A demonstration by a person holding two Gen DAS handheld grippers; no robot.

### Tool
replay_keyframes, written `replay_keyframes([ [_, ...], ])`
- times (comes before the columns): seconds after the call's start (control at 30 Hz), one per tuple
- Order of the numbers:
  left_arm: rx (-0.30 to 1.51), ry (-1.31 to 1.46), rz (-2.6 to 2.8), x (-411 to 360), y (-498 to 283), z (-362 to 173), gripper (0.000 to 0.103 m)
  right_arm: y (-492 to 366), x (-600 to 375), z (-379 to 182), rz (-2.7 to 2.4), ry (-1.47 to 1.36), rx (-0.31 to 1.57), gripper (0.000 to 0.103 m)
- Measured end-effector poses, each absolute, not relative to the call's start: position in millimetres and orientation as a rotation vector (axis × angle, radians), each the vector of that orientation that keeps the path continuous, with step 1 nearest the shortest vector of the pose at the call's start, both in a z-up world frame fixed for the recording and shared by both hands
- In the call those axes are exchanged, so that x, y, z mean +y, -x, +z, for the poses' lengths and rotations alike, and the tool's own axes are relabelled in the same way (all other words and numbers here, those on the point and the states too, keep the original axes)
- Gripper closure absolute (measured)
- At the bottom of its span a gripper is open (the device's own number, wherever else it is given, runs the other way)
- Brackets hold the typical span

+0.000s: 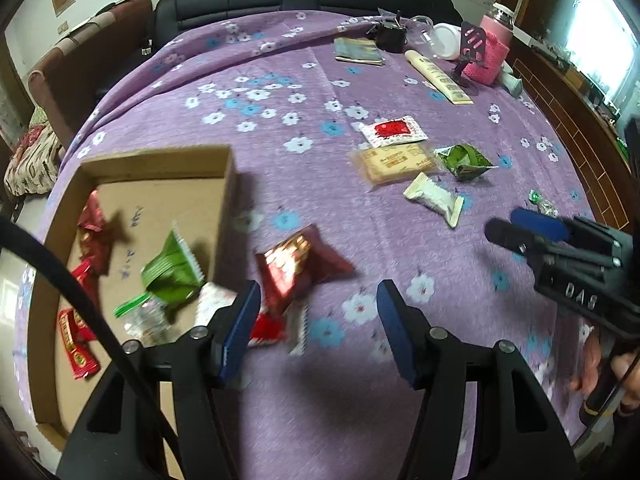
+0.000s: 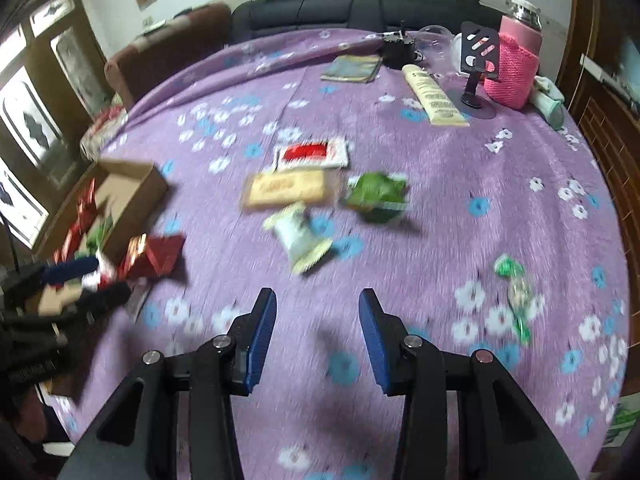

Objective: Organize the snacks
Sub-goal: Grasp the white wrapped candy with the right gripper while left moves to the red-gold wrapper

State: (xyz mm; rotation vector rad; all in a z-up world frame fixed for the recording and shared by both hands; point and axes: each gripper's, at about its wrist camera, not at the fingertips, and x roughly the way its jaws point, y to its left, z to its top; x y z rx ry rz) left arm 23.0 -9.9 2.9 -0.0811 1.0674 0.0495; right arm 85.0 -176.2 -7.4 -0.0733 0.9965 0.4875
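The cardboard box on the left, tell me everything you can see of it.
The cardboard box is a shallow, open-topped brown tray with low walls, lying flat on the purple flowered cloth at the table's left edge. Red, green and white snack packets lie loose inside. A dark red packet lies just outside its right wall.

Left hand-held gripper (image 1: 318, 320): angled downward, jaws apart, nothing between the blue pads (image 1: 240, 324). Right hand-held gripper (image 2: 317, 330): likewise angled downward, jaws apart at a narrower gap, empty. The person's hand (image 1: 612, 372) grips the right unit's handle at the frame edge.
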Motion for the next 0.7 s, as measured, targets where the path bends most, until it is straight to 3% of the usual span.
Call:
replay_keyframes([
  [0.47,1.066,0.052,0.082,-3,-34,7,0.041,-123,-123,-34,0.647,0.265,0.985,0.061],
  [0.57,1.073,0.061,0.072,3,-38,8,0.041,-121,-122,-37,0.645,0.320,1.001,0.080],
  [0.7,1.083,0.040,0.056,6,-42,6,0.041,-119,-126,-38,0.640,0.335,1.006,0.083],
])
